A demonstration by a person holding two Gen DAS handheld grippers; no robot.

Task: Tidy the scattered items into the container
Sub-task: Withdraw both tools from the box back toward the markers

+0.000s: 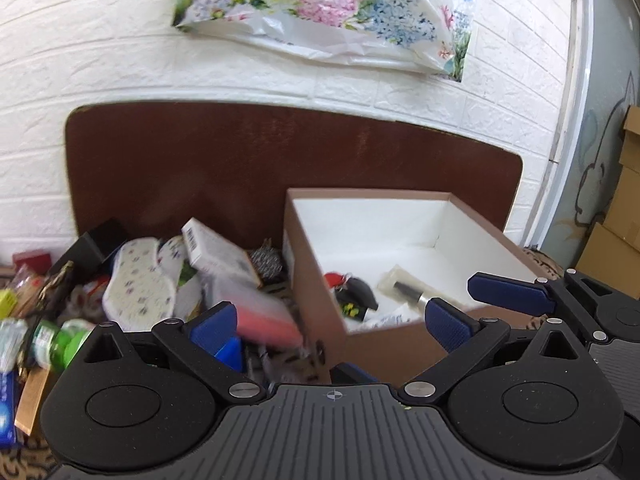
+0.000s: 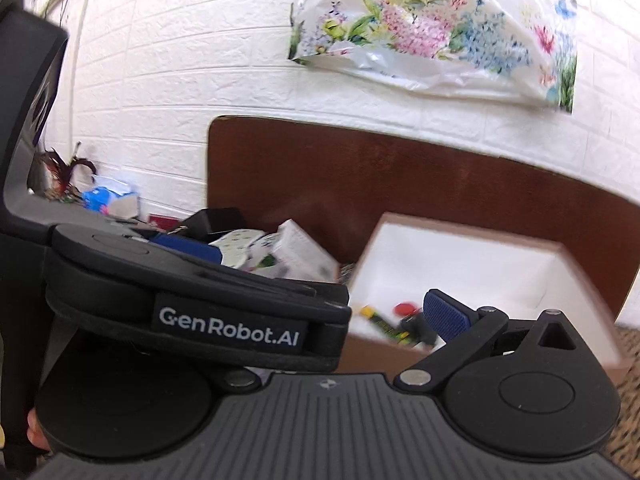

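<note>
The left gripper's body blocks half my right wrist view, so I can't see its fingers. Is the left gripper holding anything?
Observer: No. The left gripper is open. A blurred pink-red item shows beside its left finger, outside the box.
Operator: Anything at the near left of the pile that I'm missing?
Observer: A green bottle sits at the pile's near left edge.
Operator: What in the box is hidden behind my right finger?
Observer: A black-and-silver cylinder in clear wrap, on the box floor.
</note>
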